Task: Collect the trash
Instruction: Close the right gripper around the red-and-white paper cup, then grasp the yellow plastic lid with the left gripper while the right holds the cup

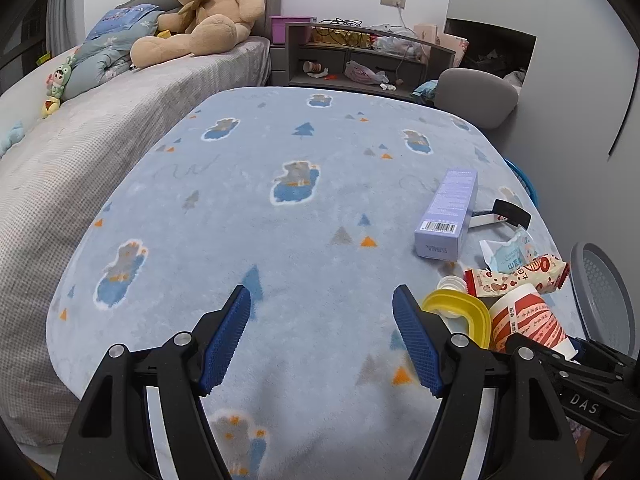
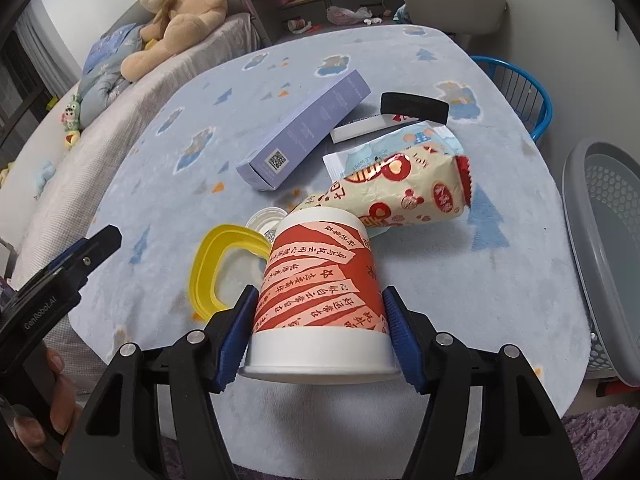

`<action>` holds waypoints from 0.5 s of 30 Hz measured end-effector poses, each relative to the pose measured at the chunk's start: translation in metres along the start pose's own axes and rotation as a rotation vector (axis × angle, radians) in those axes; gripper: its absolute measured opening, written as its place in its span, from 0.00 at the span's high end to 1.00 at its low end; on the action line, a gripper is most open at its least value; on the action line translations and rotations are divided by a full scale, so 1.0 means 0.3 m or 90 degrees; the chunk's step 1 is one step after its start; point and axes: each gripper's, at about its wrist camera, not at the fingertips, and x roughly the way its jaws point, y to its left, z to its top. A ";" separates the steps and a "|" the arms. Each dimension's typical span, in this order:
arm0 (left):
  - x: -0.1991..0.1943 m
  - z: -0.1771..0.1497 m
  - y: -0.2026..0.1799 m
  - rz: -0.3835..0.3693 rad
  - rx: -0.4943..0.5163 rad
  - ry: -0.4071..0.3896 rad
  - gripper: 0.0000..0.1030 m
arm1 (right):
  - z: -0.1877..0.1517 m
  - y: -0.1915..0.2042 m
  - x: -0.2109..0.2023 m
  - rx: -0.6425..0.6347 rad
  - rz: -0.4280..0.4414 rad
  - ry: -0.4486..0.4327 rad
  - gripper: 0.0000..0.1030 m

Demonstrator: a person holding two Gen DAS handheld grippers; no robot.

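Observation:
A red-and-white paper cup [image 2: 320,280] lies on its side on the blue blanket, rim toward me. My right gripper [image 2: 320,294] is shut on it, one blue pad against each side. The cup [image 1: 524,320] also shows at the right of the left wrist view. Around it lie a yellow lid ring [image 2: 208,268], a small white cap [image 2: 266,216], a red-printed snack wrapper [image 2: 404,188], a pale blue wrapper [image 2: 404,144] and a purple box [image 2: 308,128]. My left gripper [image 1: 322,332] hovers open over bare blanket, left of the pile, holding nothing.
A grey perforated basket [image 2: 600,240] stands off the table's right edge, with a blue wire basket [image 2: 520,84] behind it. A black-and-white item [image 2: 412,108] lies past the box. A bed with a teddy bear [image 1: 200,12] runs along the left; a grey chair [image 1: 476,96] stands at the far side.

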 end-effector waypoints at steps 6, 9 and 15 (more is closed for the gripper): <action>-0.009 -0.011 -0.034 -0.013 0.016 0.004 0.32 | -0.017 -0.041 -0.054 0.023 0.003 -0.019 0.40; -0.008 -0.017 -0.055 -0.021 0.025 0.009 0.32 | -0.030 -0.067 -0.082 0.032 0.001 -0.030 0.40; -0.011 -0.033 -0.111 -0.047 0.047 0.019 0.32 | -0.052 -0.119 -0.130 0.056 -0.006 -0.050 0.40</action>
